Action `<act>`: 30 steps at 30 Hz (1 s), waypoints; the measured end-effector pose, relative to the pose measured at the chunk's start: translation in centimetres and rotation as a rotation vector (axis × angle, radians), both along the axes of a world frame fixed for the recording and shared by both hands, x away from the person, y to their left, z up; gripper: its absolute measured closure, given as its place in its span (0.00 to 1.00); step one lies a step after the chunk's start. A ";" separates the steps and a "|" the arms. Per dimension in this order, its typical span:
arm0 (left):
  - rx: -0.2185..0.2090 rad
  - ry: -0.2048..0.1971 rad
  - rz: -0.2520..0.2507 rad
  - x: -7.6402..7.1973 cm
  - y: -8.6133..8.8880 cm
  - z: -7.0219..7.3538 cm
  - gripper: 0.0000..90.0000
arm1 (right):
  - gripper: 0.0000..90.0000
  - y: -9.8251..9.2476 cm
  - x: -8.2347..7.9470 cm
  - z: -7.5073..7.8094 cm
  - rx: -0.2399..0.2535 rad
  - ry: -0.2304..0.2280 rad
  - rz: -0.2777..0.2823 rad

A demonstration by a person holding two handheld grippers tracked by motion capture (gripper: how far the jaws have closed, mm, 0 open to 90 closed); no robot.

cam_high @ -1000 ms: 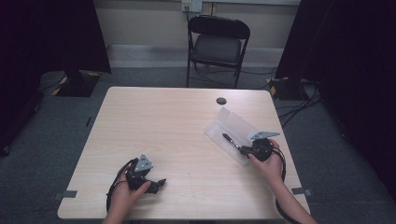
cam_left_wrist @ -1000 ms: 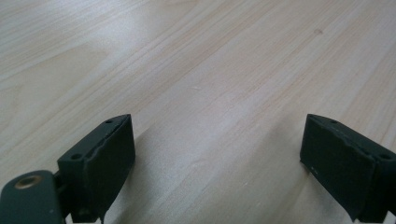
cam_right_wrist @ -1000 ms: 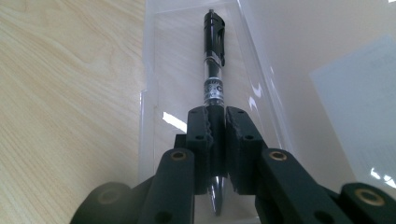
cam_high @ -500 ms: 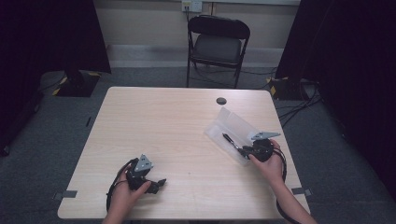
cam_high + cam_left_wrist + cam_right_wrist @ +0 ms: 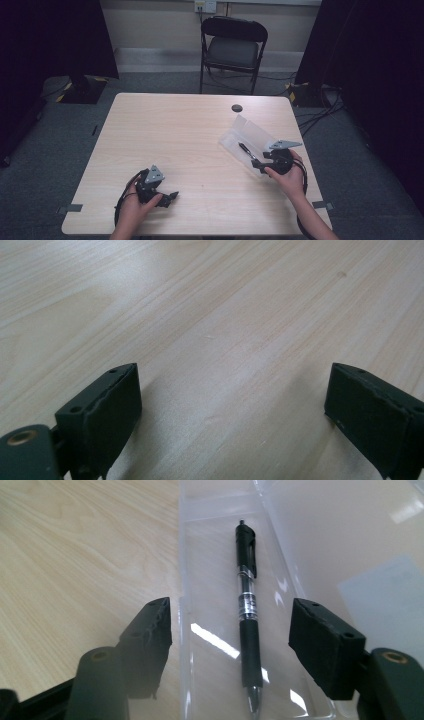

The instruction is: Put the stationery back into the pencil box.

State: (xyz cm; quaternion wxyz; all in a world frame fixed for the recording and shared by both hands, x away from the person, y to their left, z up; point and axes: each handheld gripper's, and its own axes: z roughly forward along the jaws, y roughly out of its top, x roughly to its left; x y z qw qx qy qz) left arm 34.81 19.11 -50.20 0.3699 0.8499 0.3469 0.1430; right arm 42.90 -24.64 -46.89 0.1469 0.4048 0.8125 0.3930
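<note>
A black click pen (image 5: 248,610) lies lengthwise in the bottom half of an open clear plastic case (image 5: 210,575). My right gripper (image 5: 230,615) hovers at the case's near end. Its jaws have just been opening and now stand wide on either side of the pen, with neither pad touching it. From above, the pen (image 5: 246,150) and the case (image 5: 250,131) sit at the table's right, just left of my right gripper (image 5: 259,165). My left gripper (image 5: 172,196) rests open near the front left edge; its own view (image 5: 232,385) has bare wood between the jaws.
The light wooden table (image 5: 190,130) carries a small black disc (image 5: 237,108) near its far edge. A black folding chair (image 5: 232,47) stands behind the table. Cables lie on the floor at the right.
Little differs in the high view. The right hand has barely shifted beside the case, the pen stays in the case, and the left hand has kept still.
</note>
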 end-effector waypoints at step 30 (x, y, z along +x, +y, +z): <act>0.000 0.000 0.000 0.0 0.0 0.0 0.09 | 0.23 4.3 -3.4 0.5 0.029 -0.009 0.184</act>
